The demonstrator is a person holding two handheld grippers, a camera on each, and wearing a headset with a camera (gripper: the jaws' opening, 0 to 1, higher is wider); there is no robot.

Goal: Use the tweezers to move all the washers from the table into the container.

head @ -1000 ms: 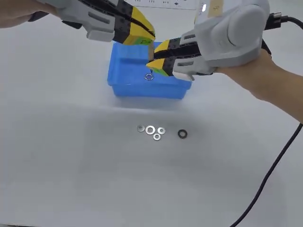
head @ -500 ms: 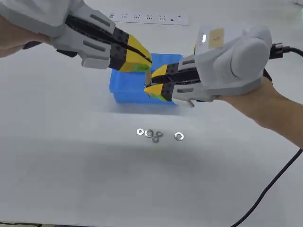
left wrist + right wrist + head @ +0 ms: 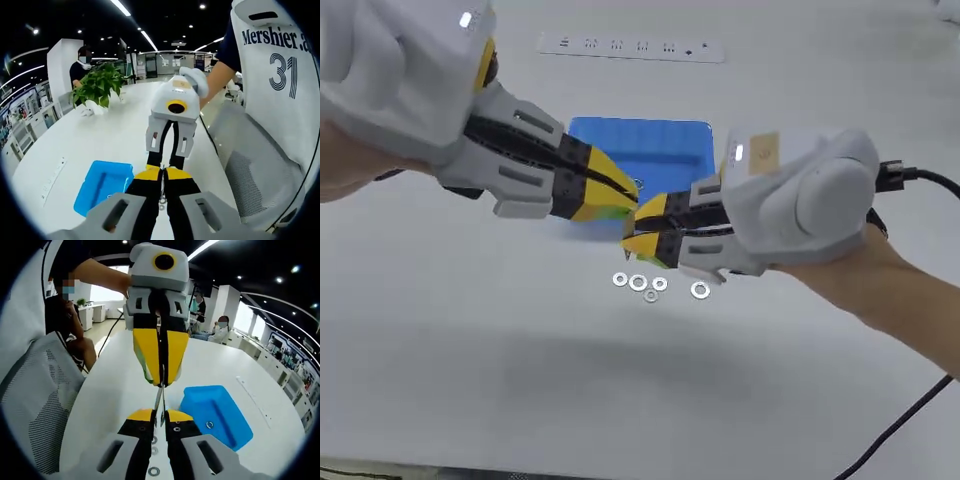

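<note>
Head view: the left hand-held gripper (image 3: 620, 203) and the right hand-held gripper (image 3: 642, 230) meet tip to tip at the near edge of the container (image 3: 660, 140), just above the washers (image 3: 638, 283).
Change: a second ago the tips hung over the container with a ring at them; now they have come back toward the loose group, and nothing shows at the tips.
Meaning: one delivery looks done and the next pick is probably starting; five rings are left on the tabletop (image 3: 520, 380).
In the container: one washer (image 3: 209, 425) lies on its floor, clear in the right gripper view.
Grip: both pairs of jaws appear pinched narrow on the tweezers (image 3: 159, 407), which run between the two.
Tweezers: slender, thin, bright steel.
Washers: small flat shiny metal rings, four bunched, one a little apart.
Container: shallow rectangular tray, smooth blue plastic.
Tabletop: plain white, matte.
</note>
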